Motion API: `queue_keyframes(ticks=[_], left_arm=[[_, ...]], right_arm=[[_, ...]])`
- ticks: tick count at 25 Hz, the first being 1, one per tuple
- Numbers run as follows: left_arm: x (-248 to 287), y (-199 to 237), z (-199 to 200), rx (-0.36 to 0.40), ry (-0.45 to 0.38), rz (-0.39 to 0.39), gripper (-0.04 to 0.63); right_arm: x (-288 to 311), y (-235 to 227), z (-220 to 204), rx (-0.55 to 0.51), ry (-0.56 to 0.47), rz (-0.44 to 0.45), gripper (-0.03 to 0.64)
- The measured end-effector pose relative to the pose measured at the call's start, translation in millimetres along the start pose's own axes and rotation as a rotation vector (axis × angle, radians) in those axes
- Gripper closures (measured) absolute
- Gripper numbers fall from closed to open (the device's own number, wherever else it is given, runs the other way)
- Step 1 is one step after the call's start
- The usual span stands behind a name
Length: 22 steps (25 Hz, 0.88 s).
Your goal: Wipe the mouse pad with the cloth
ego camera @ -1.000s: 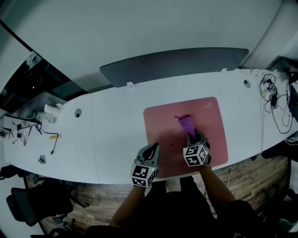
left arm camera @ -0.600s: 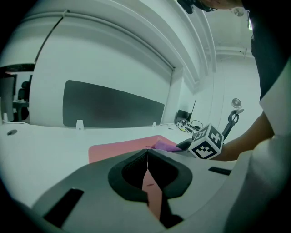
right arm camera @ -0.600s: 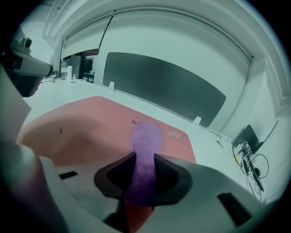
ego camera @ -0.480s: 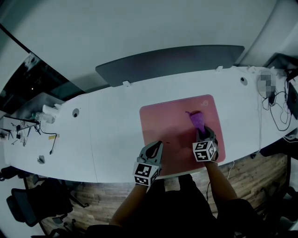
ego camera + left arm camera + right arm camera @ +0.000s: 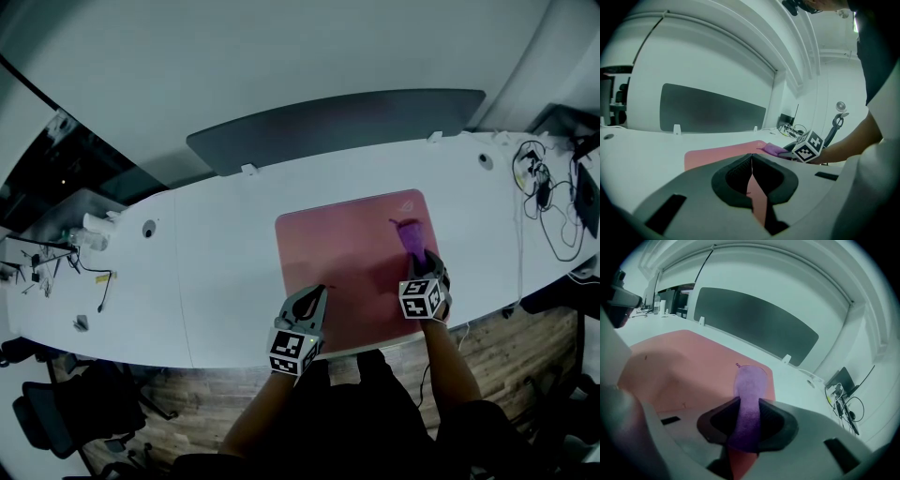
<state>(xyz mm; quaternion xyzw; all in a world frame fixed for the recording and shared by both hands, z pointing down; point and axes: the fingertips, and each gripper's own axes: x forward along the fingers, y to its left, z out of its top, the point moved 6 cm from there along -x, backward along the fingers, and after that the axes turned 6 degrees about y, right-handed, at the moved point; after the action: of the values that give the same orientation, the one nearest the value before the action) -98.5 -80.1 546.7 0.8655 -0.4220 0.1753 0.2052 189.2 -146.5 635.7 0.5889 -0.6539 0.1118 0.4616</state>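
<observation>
A pink mouse pad (image 5: 347, 253) lies on the white desk (image 5: 216, 272) in front of me. My right gripper (image 5: 419, 263) is shut on a purple cloth (image 5: 410, 236), which trails forward onto the pad near its right edge; the right gripper view shows the cloth (image 5: 749, 390) pinched between the jaws and resting on the pad (image 5: 684, 362). At the pad's near left corner my left gripper (image 5: 314, 293) is shut with nothing in it. In the left gripper view the jaws of the left gripper (image 5: 752, 159) meet, with the pad (image 5: 722, 153) and the cloth (image 5: 774, 150) beyond.
A dark grey divider panel (image 5: 328, 122) runs along the desk's far edge. Tangled cables (image 5: 544, 202) lie at the right end, and small items and wires (image 5: 89, 234) at the left end. A black chair (image 5: 66, 412) stands on the wooden floor, lower left.
My right gripper has dragged the cloth to the right across the pad, from about its middle to near its right edge. The left gripper has stayed at the pad's near left corner.
</observation>
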Motion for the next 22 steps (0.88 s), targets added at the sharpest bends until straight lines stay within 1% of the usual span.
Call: queue_keyframes(ticks=[3,10,14,16,18,22], left_arm=[[1.8,-3.5,-0.5,-0.001,0.005,-0.004,0.574],[-0.6,-5.6,-2.2,0.0,0.002,-0.007,0.574],[-4.8,0.6,-8.2,-0.006,0.007,0.009,0.574],[-8.7,5.1,-12.9,-0.009,0.01,0.017,0.574],[-14.1,10.8,-16.6,-0.014,0.014,0.024,0.574],[-22.9,23.4,-21.6,-0.016,0.013,0.044,0.574]], right_arm=[[2.1,-11.3,-6.5,0.027,0.001,-0.015,0.499],[5.8,-28.0,-15.9,0.035,0.023,-0.057,0.5],[6.9,-34.6,-17.3,0.087,0.021,-0.06,0.499],[1.0,-32.1,-13.4,0.132,-0.026,-0.044,0.499],[-11.5,-19.8,-3.8,0.163,-0.096,-0.022,0.499],[-38.1,18.5,27.6,0.161,-0.182,0.06,0.499]])
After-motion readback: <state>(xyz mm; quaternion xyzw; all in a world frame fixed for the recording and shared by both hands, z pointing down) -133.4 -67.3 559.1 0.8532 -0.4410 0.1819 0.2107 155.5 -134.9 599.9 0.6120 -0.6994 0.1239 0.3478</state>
